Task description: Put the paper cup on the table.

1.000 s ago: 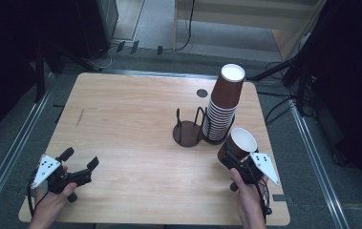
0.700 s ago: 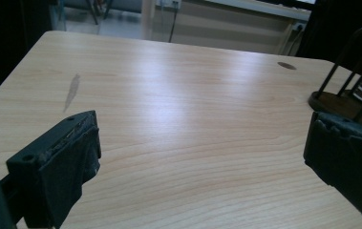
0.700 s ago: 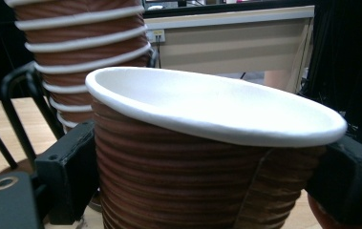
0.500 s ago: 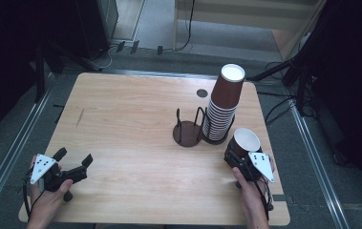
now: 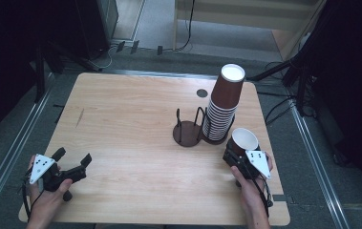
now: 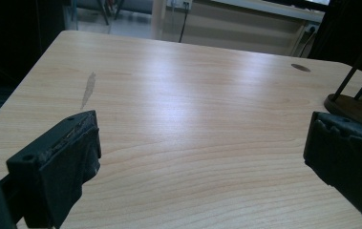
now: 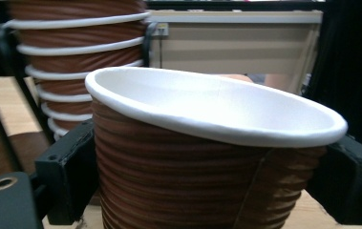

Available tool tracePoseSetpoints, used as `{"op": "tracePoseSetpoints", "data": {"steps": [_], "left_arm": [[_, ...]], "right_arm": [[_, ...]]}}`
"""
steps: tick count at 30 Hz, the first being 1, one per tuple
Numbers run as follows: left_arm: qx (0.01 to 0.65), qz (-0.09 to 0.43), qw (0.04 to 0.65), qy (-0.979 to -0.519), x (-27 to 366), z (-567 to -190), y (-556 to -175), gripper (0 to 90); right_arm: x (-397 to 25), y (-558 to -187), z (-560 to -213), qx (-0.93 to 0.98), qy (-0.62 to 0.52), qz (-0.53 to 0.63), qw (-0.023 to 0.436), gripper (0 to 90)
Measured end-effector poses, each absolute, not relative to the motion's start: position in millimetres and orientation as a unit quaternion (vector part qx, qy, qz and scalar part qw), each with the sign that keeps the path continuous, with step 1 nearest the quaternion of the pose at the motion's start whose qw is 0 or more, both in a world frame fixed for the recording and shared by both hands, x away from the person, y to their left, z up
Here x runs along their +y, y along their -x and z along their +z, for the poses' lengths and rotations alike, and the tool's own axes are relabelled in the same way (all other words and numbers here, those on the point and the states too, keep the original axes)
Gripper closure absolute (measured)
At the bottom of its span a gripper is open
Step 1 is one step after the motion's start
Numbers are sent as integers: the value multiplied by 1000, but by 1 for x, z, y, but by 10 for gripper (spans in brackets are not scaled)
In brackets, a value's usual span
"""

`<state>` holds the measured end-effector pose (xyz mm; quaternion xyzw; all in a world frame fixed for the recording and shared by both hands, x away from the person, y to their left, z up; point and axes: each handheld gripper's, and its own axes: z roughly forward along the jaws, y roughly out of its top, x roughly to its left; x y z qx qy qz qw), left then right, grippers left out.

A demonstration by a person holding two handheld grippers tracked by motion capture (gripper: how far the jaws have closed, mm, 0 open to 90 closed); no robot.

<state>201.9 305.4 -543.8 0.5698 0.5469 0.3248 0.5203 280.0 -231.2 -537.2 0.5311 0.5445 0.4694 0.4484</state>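
Since 0.5 s ago: right tongs [image 5: 238, 155] have drawn back w/ the cup [image 5: 243, 141], a bit nearer the person; left tongs [image 5: 71, 160] have slid slightly right along the near-left worktop [image 5: 131, 124].

Right tongs grip the cup around its ribbed wall, mouth up, slightly tilted in the right gripper view [image 7: 207, 157]. Cup sits just beside the stack [image 5: 224, 107], near-right of it, low over the worktop; can't tell if its base touches. Stack stands in the far side of the rack [image 5: 190, 131], rack's near slot empty. Left tongs gape wide, nothing in them, well apart from everything.

Risks, as I judge them:
- Squeeze too hard → thin paper wall buckles, rim goes oval, cup won't nest or seat cleanly.
- Cup close to stack and rack wires; a careless swing left could knock the tall stack over.
- Tilt + light grip → cup may slip or rotate in the pads.
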Motion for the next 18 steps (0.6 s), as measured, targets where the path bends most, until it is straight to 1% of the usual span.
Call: {"op": "tracePoseSetpoints", "data": {"steps": [3, 8, 14, 16, 18], "left_arm": [[547, 324, 520, -571, 305, -544, -202, 0], [548, 323, 518, -572, 305, -544, -202, 0], [546, 321, 519, -573, 305, -545, -202, 0], [546, 320, 520, -574, 304, -545, -202, 0], [544, 318, 520, -577, 304, -545, -202, 0]], "right_arm": [[-222, -278, -539, 566, -506, 463, 458, 89], [-213, -276, -540, 582, -484, 465, 459, 85], [-214, -274, -541, 589, -491, 463, 444, 72], [-216, -273, -541, 595, -486, 466, 439, 57], [-216, -272, -540, 601, -480, 470, 433, 16]]}}
